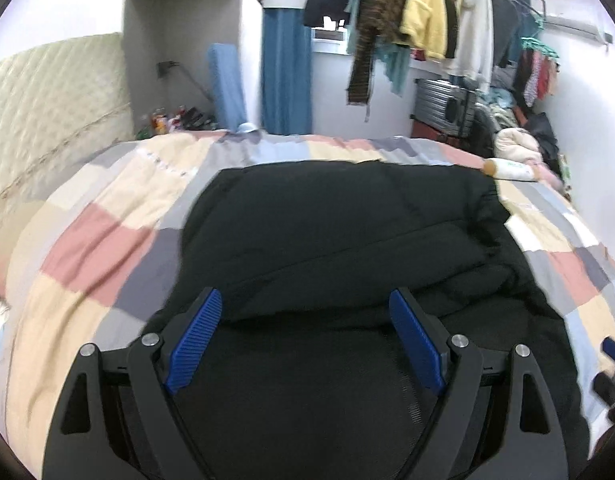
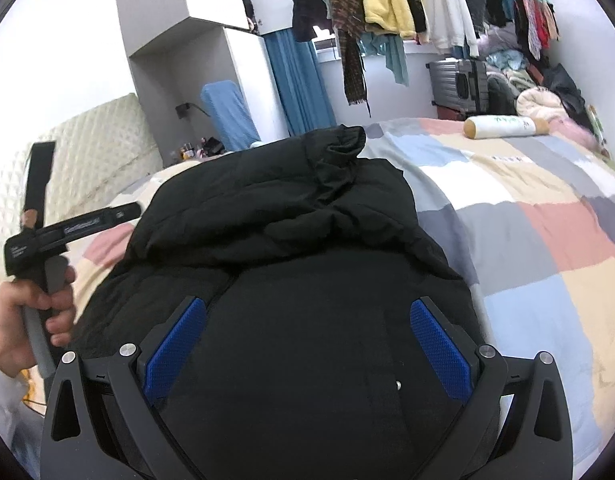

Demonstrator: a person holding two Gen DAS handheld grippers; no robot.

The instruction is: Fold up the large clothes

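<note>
A large black padded jacket lies partly folded on the bed, its upper part doubled over the lower. It also shows in the right wrist view, with a sleeve cuff at the far end. My left gripper is open, its blue pads spread wide just above the jacket's near part. My right gripper is open too, hovering over the jacket's near front, holding nothing. The left gripper's handle and the hand holding it show at the left of the right wrist view.
The bed has a checked quilt in pink, beige, grey and blue. A cylindrical pillow lies at its far right. A padded headboard is to the left. Clothes hang on a rack behind; a suitcase stands by the wall.
</note>
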